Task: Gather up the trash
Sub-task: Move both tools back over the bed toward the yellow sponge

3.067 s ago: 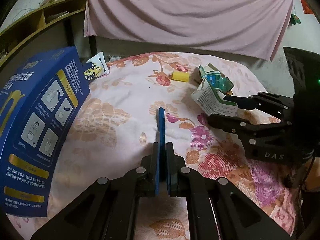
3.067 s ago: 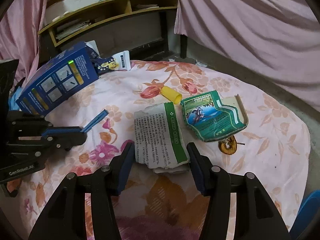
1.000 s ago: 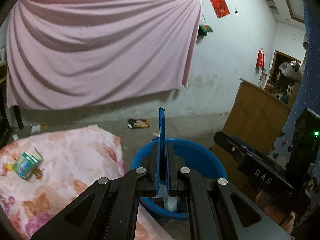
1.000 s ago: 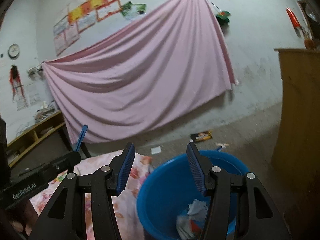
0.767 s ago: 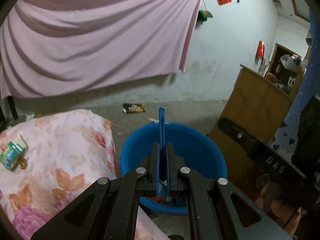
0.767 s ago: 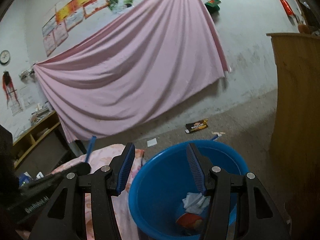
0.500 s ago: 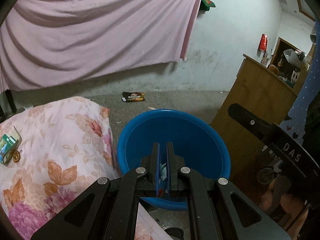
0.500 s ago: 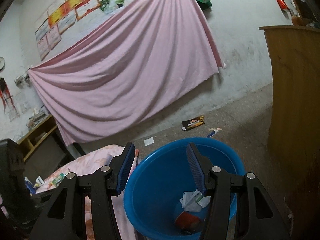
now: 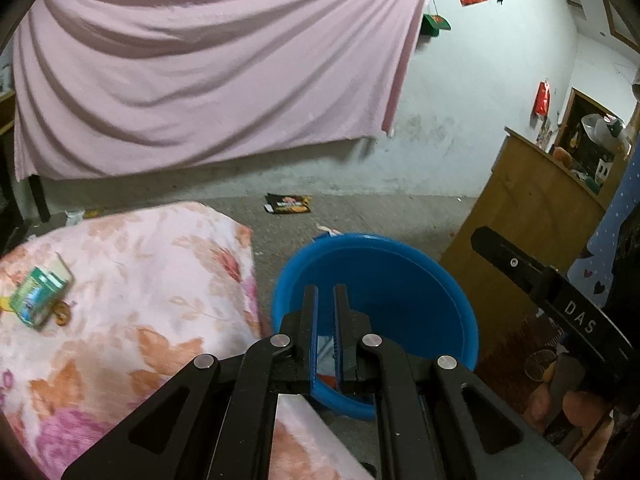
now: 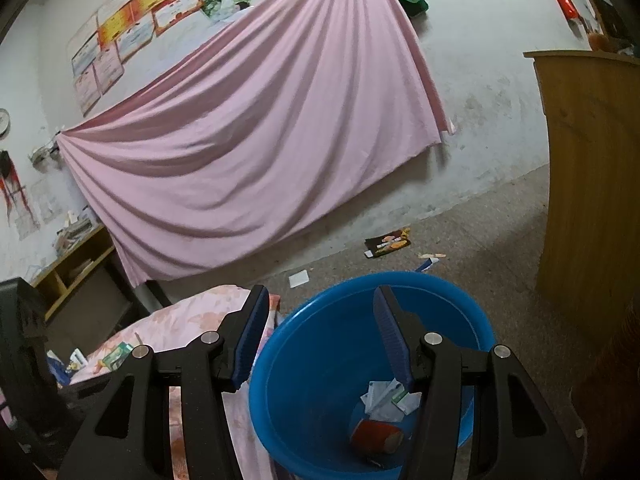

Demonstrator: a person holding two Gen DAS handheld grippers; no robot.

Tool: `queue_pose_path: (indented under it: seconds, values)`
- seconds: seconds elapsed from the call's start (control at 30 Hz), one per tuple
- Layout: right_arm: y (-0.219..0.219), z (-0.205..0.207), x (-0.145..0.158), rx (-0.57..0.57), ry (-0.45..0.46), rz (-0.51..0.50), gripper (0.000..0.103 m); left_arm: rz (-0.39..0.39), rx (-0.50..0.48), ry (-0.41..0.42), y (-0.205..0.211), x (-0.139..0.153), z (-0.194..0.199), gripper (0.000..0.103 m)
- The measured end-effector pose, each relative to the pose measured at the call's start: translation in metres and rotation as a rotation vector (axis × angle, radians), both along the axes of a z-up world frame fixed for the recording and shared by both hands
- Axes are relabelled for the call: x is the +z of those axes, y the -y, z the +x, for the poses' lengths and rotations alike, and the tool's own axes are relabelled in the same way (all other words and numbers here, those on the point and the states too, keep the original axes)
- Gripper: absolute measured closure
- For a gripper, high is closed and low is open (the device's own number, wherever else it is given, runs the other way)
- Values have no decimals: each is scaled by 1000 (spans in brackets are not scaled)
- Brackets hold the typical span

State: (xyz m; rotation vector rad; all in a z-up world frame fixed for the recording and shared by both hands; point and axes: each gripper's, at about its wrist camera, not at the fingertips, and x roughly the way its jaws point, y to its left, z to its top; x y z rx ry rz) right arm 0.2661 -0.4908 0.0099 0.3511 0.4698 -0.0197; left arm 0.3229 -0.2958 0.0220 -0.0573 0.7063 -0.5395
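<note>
A blue plastic basin (image 9: 384, 276) stands on the floor beside the flowered bed; it also shows in the right wrist view (image 10: 320, 364). Inside it lie a red can (image 10: 376, 434) and crumpled white paper (image 10: 390, 398). My left gripper (image 9: 325, 300) hangs over the basin's near rim, its jaws a narrow gap apart and empty. My right gripper (image 10: 318, 308) is wide open and empty above the basin. A green carton (image 9: 36, 296) lies on the bed at the left.
The flowered bed (image 9: 140, 280) fills the left. A wooden cabinet (image 9: 540, 216) stands right of the basin. A dark snack wrapper (image 9: 288, 203) and paper scraps (image 10: 299, 279) lie on the concrete floor. A pink cloth (image 10: 256, 128) hangs on the wall.
Both grippers swung from the bed to the basin. The blue strip held in my left gripper is gone from the jaws, which have opened slightly. The right gripper holds no paper.
</note>
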Motion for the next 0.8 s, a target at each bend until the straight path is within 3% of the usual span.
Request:
queue_pose_path:
  seconds: [0.2, 0.37, 0.53, 0.6, 0.67, 0.8]
  values:
    - [-16, 6, 10, 31, 37, -17, 47, 6, 74, 61, -36, 20, -5, 98]
    - [-44, 10, 26, 76, 118, -47, 43, 7, 159, 129, -74, 37, -9, 98]
    - [-77, 10, 41, 118, 236, -81, 24, -6, 275, 217, -116, 49, -18, 97]
    - [-90, 10, 45, 135, 278, -91, 20, -18, 312, 236, -134, 52, -22, 89]
    - [-102, 12, 48, 147, 302, -101, 15, -34, 346, 252, -148, 52, -25, 69]
    - [-124, 16, 49, 174, 347, -105, 1, -83, 416, 279, -181, 54, -32, 57]
